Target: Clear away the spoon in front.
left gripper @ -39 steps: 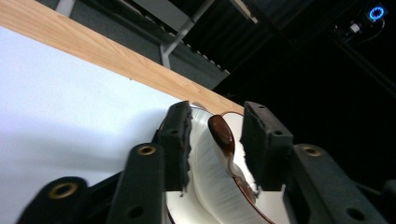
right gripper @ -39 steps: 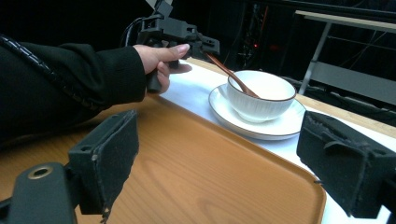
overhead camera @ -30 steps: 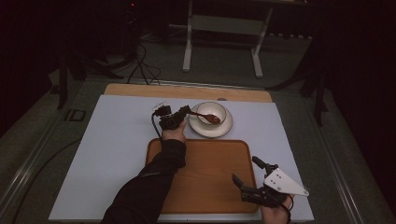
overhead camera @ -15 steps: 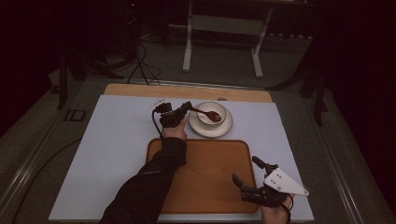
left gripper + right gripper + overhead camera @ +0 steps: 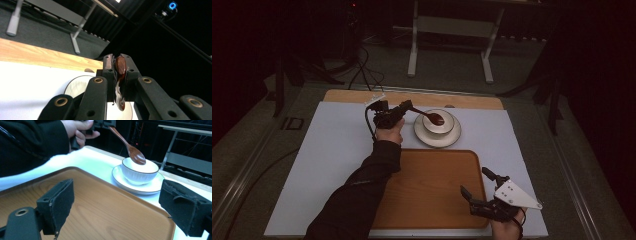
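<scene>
While the left hand-held gripper pinches a brown wooden spoon by its handle, the spoon's head hangs over a white bowl on a saucer, beyond the wooden tray on the counter. Right hand-held gripper spread wide, holding nothing, above the tray's near right corner. No legible writing anywhere.

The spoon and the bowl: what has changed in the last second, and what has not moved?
The left gripper, shut on the wooden spoon, has lifted it a little; the spoon's head, which lay inside the bowl, now hangs at the bowl's rim. Nothing was taken hold of or let go. The bowl, its saucer, the wooden tray and the open right gripper stayed where they were.
</scene>
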Demonstrator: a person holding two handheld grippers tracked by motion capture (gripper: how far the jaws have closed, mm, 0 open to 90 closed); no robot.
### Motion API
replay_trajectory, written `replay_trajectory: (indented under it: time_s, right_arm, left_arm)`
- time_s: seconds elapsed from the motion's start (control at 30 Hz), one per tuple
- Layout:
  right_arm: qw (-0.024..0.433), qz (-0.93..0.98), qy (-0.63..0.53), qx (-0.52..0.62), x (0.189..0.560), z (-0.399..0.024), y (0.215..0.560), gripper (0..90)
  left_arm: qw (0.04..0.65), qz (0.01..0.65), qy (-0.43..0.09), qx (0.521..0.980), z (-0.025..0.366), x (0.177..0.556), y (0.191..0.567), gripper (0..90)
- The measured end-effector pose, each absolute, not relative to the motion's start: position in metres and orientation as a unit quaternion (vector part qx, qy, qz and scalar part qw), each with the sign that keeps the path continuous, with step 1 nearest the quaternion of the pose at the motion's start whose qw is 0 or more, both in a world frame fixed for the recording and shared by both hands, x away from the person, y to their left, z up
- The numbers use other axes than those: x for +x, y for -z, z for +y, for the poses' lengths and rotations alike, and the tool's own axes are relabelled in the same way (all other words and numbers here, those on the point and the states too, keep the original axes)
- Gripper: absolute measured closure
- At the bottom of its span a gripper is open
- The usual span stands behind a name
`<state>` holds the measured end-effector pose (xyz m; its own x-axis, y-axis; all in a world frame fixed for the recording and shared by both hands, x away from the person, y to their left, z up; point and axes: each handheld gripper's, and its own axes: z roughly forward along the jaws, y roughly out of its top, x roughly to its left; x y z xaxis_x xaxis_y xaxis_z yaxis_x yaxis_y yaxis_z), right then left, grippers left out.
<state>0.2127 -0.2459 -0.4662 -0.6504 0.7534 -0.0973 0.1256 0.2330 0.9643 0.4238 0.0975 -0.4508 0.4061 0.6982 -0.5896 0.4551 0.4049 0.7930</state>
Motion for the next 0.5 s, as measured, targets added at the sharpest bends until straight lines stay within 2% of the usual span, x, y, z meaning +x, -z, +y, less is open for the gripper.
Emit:
replay_trajectory:
  time_s: [0.2,0.5]
  right_arm:
    - [0.293,0.728,-0.541,0.302,0.213,-0.246,0.466,12.8]
    - [0.295,0.728,-0.54,0.302,0.212,-0.246,0.466,12.8]
  left_arm:
    - [0.641,0.494,-0.084,0.582,0.113,0.416,0.425,83.4]
    - [0.634,0.461,-0.087,0.615,0.136,0.4,0.399,83.4]
